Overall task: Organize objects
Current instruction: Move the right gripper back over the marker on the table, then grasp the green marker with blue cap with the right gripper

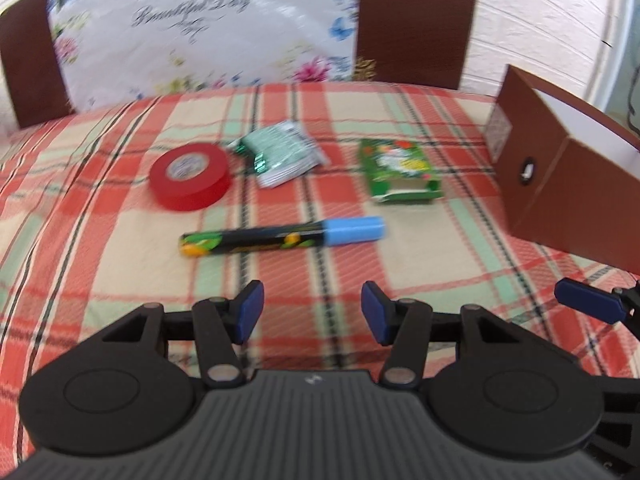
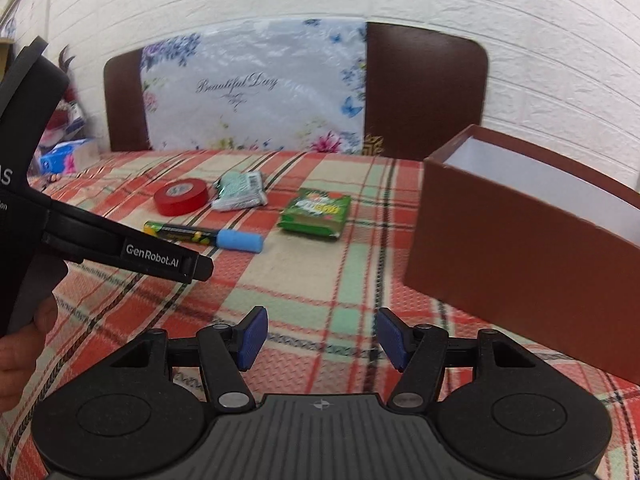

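Note:
On the plaid tablecloth lie a red tape roll (image 1: 191,175) (image 2: 181,197), a silver-green foil packet (image 1: 282,153) (image 2: 240,191), a small green box (image 1: 398,171) (image 2: 316,213) and a black marker with a blue cap (image 1: 284,237) (image 2: 208,237). An open brown box (image 1: 568,178) (image 2: 516,240) stands at the right. My left gripper (image 1: 312,316) is open and empty, just short of the marker. My right gripper (image 2: 320,338) is open and empty, left of the brown box. One right fingertip (image 1: 586,299) shows in the left wrist view.
Two dark brown chair backs (image 1: 416,20) (image 2: 424,88) and a floral "Beautiful Day" plastic sheet (image 1: 200,28) (image 2: 256,88) stand behind the table against a white brick wall. The left gripper's body (image 2: 92,236) fills the left of the right wrist view. Small items (image 2: 64,156) lie at far left.

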Demonstrator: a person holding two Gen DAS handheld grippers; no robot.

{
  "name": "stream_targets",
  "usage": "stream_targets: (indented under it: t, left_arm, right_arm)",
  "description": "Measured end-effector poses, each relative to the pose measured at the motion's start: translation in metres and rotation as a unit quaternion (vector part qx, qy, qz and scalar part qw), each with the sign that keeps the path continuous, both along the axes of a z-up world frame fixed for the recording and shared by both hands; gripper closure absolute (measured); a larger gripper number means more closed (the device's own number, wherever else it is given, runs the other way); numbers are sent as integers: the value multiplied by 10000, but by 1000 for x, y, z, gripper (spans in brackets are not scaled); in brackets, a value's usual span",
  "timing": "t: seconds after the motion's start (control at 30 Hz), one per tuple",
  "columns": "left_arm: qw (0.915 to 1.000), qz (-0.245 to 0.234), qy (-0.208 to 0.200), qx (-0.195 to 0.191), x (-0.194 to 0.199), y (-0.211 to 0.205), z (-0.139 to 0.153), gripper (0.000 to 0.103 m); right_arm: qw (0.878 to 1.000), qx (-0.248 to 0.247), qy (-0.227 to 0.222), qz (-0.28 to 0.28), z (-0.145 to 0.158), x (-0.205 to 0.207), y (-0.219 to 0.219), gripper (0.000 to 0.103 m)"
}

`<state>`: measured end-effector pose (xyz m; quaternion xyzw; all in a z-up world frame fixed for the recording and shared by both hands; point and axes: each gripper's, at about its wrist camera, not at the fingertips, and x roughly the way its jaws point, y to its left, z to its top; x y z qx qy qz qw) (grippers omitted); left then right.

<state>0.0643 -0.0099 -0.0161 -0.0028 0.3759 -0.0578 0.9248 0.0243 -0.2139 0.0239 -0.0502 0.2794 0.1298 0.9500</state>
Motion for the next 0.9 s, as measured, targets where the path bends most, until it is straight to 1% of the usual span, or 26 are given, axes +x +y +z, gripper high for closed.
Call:
stream_targets:
  t: [0.1,0.23,0.3,0.37,0.5,0.6,0.67,0.7,0.73,0.77,0.8,0.83,0.9]
  left_arm:
    - [9997,221,63,-93,-2,20,-6,47]
    - [9980,598,-2,-198,-3,49,-9,47]
    - [9963,786,4,-345,-1,64,-9,47]
    - [9943,935,41,-507,0,76,-9,47]
    - [9879,1074,282,-1084,4,93,-4,46]
    - [9790,1067,500,-1665,6,101,-2,46]
    - [9733,1028,615,-1956,9,103,-3,44]
    - [9714,1016,650,-2047,10,102,-3,42]
    - [9698,1012,674,-2113,11,102,-4,39]
    - [9683,999,694,-2180,13,102,-4,37]
    - [9670,984,711,-2239,14,102,-4,35]
    - [9659,978,722,-2288,16,102,-5,33]
    - [9645,969,728,-2348,19,101,-6,29]
  right_arm:
    - [9998,-92,51,164,-2,2,9,44]
    - [9988,-222,64,436,-4,11,21,44]
    - [9978,-306,31,592,-6,21,30,48]
    - [9966,-340,-3,753,-6,35,39,48]
    - [9917,-374,-108,1228,-1,64,57,48]
    - [9861,-573,-162,1553,0,81,73,48]
    - [9819,-727,-42,1746,-3,92,81,49]
    - [9797,-809,102,1831,-7,98,84,49]
    - [9784,-840,187,1878,-10,99,85,53]
    - [9780,-685,254,1954,-10,99,83,68]
    - [9771,-473,397,2036,-9,96,80,78]
    - [9771,-363,473,2043,-8,93,80,81]
    - [9767,-356,475,2061,-9,79,84,84]
